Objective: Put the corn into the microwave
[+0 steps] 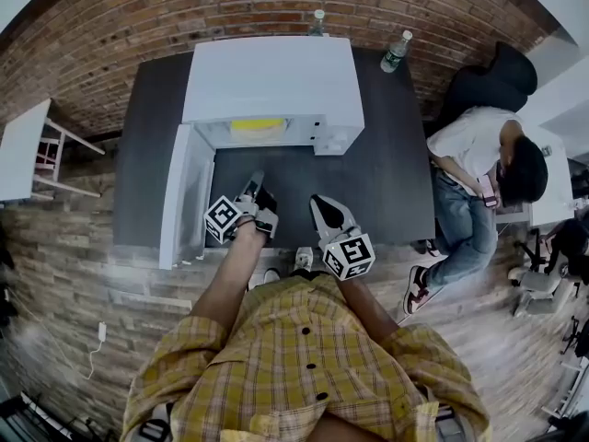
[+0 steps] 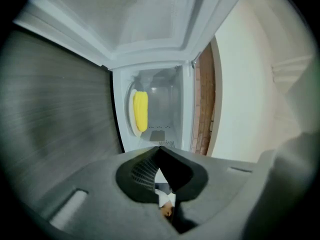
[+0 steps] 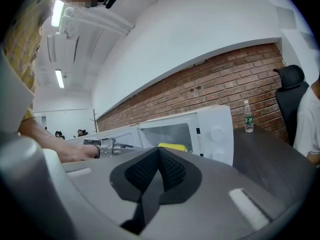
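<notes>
While corn (image 2: 140, 111) lies inside microwave (image 2: 164, 104), beyond left tool (image 2: 159, 150) | left and right tool (image 3: 159, 153) pressed together

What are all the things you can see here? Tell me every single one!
microwave: one, white, on the table, door open
corn: one, yellow, inside the microwave
table: one, dark, against the brick wall
bottles: two, clear, at the table's back edge
office chair: one, black, right of the table
seated person: one, white top, blue jeans, right of the table
left hand-held gripper: one, grey and black, shut, empty, in front of the microwave
right hand-held gripper: one, grey and black, shut, empty, beside the left one
</notes>
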Tool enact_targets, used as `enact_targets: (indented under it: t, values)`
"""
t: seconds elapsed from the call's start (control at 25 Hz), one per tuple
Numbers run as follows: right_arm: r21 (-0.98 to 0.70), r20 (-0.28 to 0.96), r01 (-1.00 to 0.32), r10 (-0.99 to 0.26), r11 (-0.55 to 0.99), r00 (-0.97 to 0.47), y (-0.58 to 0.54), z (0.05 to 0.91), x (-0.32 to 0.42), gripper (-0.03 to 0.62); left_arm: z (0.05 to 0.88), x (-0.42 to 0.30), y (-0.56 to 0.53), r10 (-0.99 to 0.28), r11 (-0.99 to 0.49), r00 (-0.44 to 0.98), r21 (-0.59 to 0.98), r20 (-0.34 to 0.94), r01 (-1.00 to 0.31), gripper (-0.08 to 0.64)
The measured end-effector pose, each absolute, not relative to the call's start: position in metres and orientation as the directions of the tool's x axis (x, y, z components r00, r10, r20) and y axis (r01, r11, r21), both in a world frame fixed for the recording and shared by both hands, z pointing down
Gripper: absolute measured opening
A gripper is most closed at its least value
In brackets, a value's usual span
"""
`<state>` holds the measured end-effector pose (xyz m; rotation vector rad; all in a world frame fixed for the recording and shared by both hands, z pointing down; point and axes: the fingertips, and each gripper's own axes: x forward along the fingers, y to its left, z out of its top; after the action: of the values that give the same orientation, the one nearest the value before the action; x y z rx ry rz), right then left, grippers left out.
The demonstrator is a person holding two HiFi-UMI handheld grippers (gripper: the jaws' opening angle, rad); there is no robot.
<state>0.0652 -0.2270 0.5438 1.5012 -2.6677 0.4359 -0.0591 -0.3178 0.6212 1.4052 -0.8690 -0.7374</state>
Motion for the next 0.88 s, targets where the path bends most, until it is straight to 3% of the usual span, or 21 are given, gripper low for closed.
enact_targets:
  t: [0.24, 0.44, 0.88]
  values:
    - [-0.222, 0.172, -0.841, -0.829, 0.494, -0.533, -0.210, 0.538, 0.055, 0.003, 0.595, -0.061, -0.285, -0.830, -0.064, 0.558, 0.990, 0.016, -0.123, -0.003]
    - [-0.232, 0.165, -0.837, -0.828, 0.495, -0.536, -0.197, 0.532, 0.049, 0.003, 0.581, -0.059, -0.256, -0.785, -0.163, 0.616, 0.942, 0.056, -0.293, -0.003]
    - [-0.243, 0.152, -0.834, -0.829, 0.496, -0.537, -0.178, 0.532, 0.047, 0.003, 0.551, -0.038, -0.213, -0.708, -0.405, 0.702, 0.769, 0.079, -0.495, -0.003]
